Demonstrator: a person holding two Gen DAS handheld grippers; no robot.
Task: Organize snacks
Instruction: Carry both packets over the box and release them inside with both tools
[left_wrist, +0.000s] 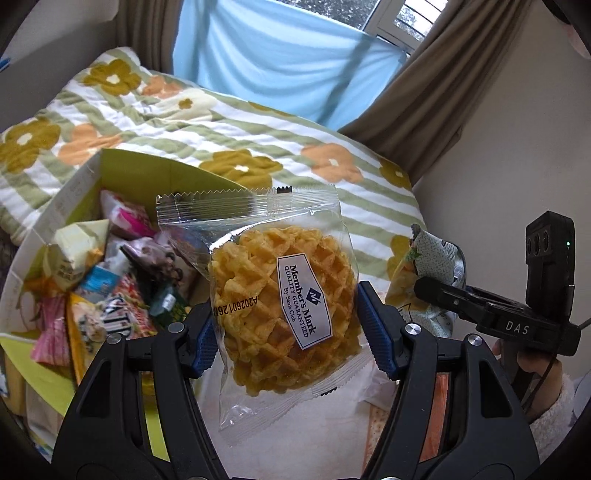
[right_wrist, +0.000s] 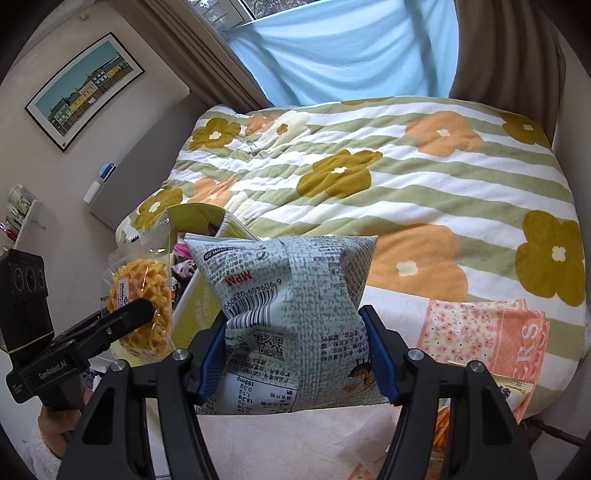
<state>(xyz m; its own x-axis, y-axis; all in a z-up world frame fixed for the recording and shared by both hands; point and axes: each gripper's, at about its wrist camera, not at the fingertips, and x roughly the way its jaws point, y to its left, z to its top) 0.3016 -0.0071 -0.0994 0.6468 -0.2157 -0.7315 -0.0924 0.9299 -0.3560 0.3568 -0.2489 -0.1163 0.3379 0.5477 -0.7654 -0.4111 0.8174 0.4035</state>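
My left gripper (left_wrist: 286, 328) is shut on a clear-wrapped waffle cookie pack (left_wrist: 280, 295) with a Member's Mark label, held in the air beside an open yellow-green box (left_wrist: 74, 192) full of several snack packets (left_wrist: 110, 280). My right gripper (right_wrist: 295, 347) is shut on a pale green printed snack bag (right_wrist: 291, 306), held up right of the box (right_wrist: 195, 218). The right gripper and its bag (left_wrist: 432, 266) show at the right of the left wrist view. The waffle pack (right_wrist: 142, 295) and left gripper show at the left of the right wrist view.
A bed with a striped flower quilt (right_wrist: 406, 177) lies behind. A white cloth (left_wrist: 332, 417) covers the surface below. Pink flowered packs (right_wrist: 487, 332) lie at the right. A blue sheet (left_wrist: 280, 59), brown curtains (left_wrist: 424, 110) and wall stand beyond.
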